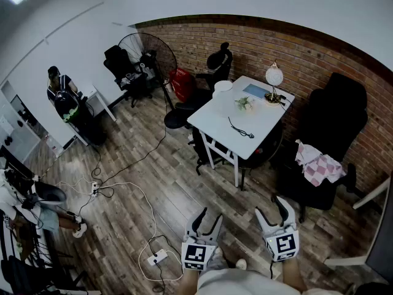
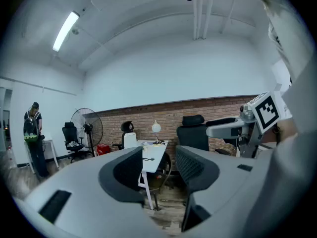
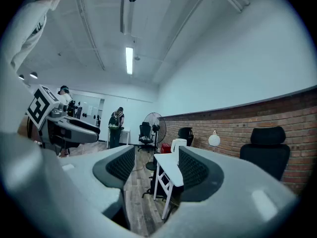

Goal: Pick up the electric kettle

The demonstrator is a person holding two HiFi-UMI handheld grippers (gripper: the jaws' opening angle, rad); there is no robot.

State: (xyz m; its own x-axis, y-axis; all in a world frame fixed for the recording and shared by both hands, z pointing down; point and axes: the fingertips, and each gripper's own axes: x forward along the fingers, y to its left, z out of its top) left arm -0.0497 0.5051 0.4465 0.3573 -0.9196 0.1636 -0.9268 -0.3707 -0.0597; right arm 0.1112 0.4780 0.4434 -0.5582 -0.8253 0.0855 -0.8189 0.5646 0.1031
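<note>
approaching: left hand-held gripper [image 1: 210, 217] and right hand-held gripper [image 1: 272, 206] gape empty; we must reach the kettle [image 1: 222, 86] on the bench [image 1: 258, 118].

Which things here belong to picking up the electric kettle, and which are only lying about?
Job: electric kettle; white table under it.
Lying about: globe lamp, black cable, checked cloth, standing fan.

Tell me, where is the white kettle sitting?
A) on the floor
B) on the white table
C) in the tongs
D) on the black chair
B: the white kettle stands on the white table, at its far corner, as the head view shows.
</note>
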